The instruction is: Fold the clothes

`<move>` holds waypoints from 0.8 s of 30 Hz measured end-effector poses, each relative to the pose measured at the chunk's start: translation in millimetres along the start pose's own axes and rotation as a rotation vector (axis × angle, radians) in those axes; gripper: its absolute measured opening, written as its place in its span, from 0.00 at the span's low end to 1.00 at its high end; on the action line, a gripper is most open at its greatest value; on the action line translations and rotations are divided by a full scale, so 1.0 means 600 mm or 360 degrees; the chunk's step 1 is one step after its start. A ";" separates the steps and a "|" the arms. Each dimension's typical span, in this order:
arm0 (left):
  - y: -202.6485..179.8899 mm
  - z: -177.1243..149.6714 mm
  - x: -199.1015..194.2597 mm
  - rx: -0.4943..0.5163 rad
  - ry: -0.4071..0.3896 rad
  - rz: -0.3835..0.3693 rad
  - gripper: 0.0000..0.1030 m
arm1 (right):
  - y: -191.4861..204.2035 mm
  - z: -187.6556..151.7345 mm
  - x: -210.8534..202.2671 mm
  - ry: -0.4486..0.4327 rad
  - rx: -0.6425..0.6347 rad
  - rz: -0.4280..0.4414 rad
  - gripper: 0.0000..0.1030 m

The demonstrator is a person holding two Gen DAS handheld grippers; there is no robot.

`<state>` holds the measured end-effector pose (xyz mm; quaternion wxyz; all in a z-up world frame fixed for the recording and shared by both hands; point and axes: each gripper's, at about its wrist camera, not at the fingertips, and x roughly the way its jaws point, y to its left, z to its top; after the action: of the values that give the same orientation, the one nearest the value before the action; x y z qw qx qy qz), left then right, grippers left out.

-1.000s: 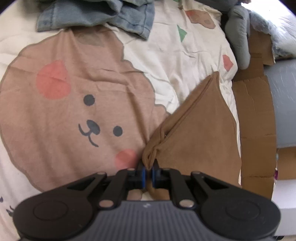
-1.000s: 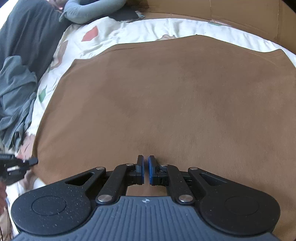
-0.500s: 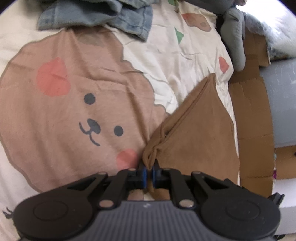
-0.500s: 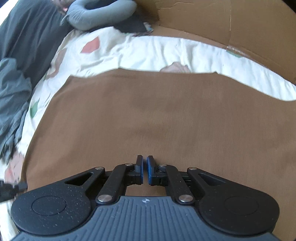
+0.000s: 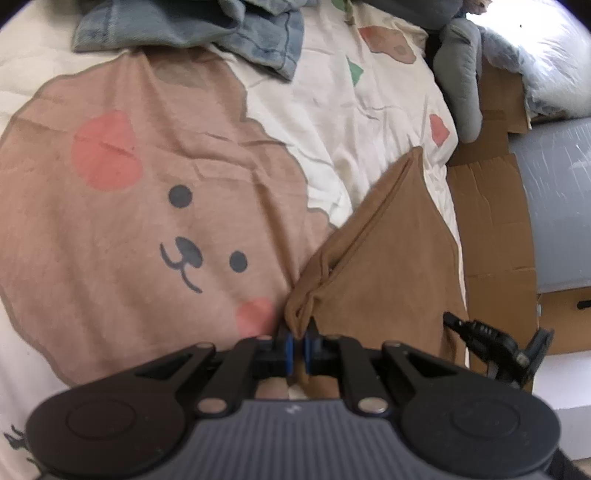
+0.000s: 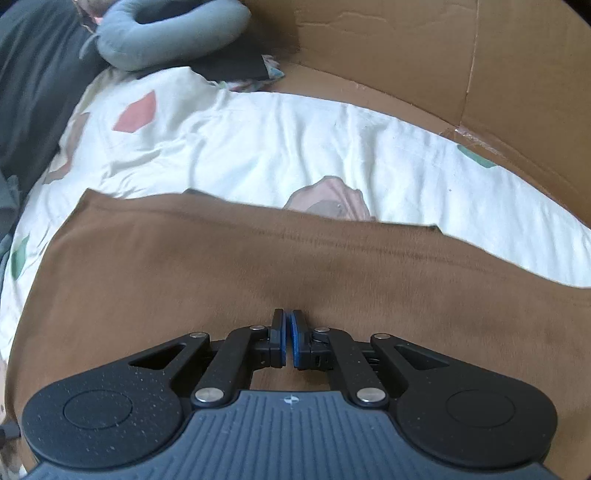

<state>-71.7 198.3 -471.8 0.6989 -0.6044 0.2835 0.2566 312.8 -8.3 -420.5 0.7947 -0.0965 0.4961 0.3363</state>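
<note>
- Brown knit garment on bear-print bed cover, long axis running away from left cam.
- Left hand-held gripper clamped on garment's bunched corner.
- Right hand-held gripper closed; can't tell if gripping cloth.

A bed covered by a cream quilt printed with a large pinkish-brown bear face and small coloured shapes carries everything here. A brown knit garment lies on the quilt along the bed's right edge, one pointed corner reaching toward the far end and its near corner bunched into folds; in the right wrist view the same garment spreads wide and flat, with bare quilt beyond its far edge. A crumpled blue denim garment lies at the bed's far edge. A grey padded neck pillow rests at the far right corner, beside dark grey cloth. Brown cardboard borders the right edge.
</note>
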 end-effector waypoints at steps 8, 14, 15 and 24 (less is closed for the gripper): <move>-0.007 0.001 0.002 0.0015 0.0008 0.0023 0.08 | 0.010 0.064 0.029 0.0081 -0.0021 -0.0090 0.07; -0.010 -0.002 0.002 0.0022 -0.0005 0.0032 0.08 | 0.002 0.059 0.008 0.0058 0.0149 -0.0046 0.16; -0.012 -0.002 0.003 0.0030 -0.0006 0.0039 0.07 | 0.001 0.055 -0.008 0.0020 0.0167 -0.0029 0.22; -0.040 0.000 -0.005 0.0075 -0.0001 0.0109 0.06 | -0.009 0.031 -0.142 -0.0109 0.0220 -0.0064 0.27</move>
<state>-57.0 195.0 -453.1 0.7040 -0.5776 0.3096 0.2738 305.7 -41.0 -339.6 0.8225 -0.0398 0.4885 0.2884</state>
